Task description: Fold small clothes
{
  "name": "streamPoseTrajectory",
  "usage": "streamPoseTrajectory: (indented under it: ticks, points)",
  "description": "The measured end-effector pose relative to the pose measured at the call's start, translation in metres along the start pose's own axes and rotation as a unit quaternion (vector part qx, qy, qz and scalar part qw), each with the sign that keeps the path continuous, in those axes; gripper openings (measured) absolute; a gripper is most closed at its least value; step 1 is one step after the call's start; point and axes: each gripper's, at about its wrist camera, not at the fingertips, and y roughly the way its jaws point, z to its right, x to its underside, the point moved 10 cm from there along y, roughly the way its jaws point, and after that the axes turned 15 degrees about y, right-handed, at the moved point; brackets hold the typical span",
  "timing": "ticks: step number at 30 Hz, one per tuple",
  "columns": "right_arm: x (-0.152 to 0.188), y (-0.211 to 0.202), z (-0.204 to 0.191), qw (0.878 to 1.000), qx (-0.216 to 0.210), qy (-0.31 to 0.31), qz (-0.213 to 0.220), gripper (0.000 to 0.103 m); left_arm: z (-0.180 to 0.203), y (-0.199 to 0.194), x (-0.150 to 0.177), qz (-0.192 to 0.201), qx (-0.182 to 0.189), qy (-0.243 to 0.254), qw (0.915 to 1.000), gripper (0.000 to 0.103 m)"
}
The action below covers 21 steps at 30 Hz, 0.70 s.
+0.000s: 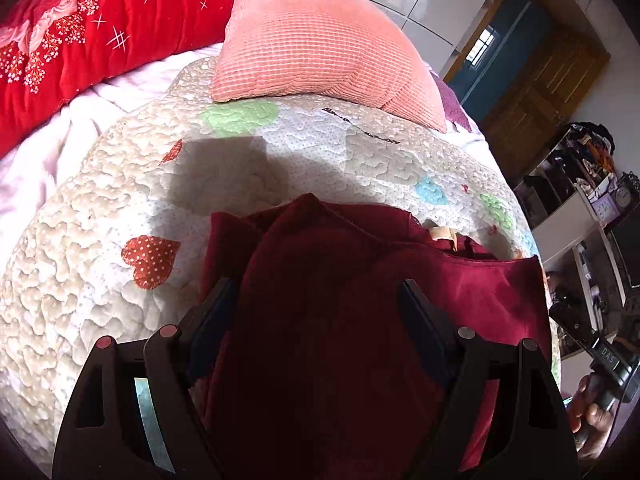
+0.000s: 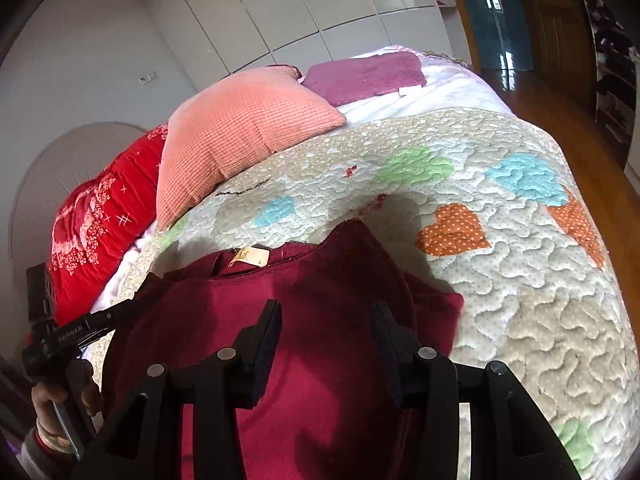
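A dark red soft cloth top [image 1: 360,300] is lying on the bed, on the bumpy quilt with coloured hearts [image 1: 100,216]. Its neck, with a small tan label [image 2: 251,257], is pointing toward the fluffy pink square pillow [image 2: 236,132].

The sides of the top are looking folded in already, with a flap lying over the middle and coming to a point. So the folding seems to be partly done, maybe about half. The top is still looking long, so it probably needs one more fold from bottom to neck.

The left tool [image 1: 316,300] is standing open over the cloth, holding nothing. The right tool [image 2: 326,324] is open too, with red cloth showing between its fingers.
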Motion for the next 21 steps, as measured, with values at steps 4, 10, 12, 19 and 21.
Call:
streamPoseTrajectory:
  ticks: [4, 10, 12, 19, 21]
  points:
    - [0.039, -0.006, 0.018, 0.999, 0.018, -0.015, -0.025, 0.048, 0.004, -0.026, 0.024, 0.011, -0.016, 0.019, 0.9996, 0.082]
    - [0.051, -0.001, 0.043, 0.998, 0.055, 0.025, -0.03, 0.048, -0.003, -0.021, 0.073, -0.029, -0.035, -0.008, 0.9989, 0.082]
    - [0.049, -0.02, 0.031, 0.999, 0.043, 0.02, -0.008, 0.048, -0.003, -0.031, 0.079, -0.026, -0.023, -0.018, 0.9992, 0.082]
    - [0.069, -0.056, -0.011, 0.999, 0.004, -0.033, 0.009, 0.048, -0.001, -0.054, 0.084, -0.005, -0.029, -0.019, 0.9994, 0.082]
    - [0.082, -0.046, -0.014, 0.999, -0.001, -0.035, -0.01, 0.048, -0.002, -0.053, 0.089, -0.006, -0.037, -0.015, 0.9992, 0.082]
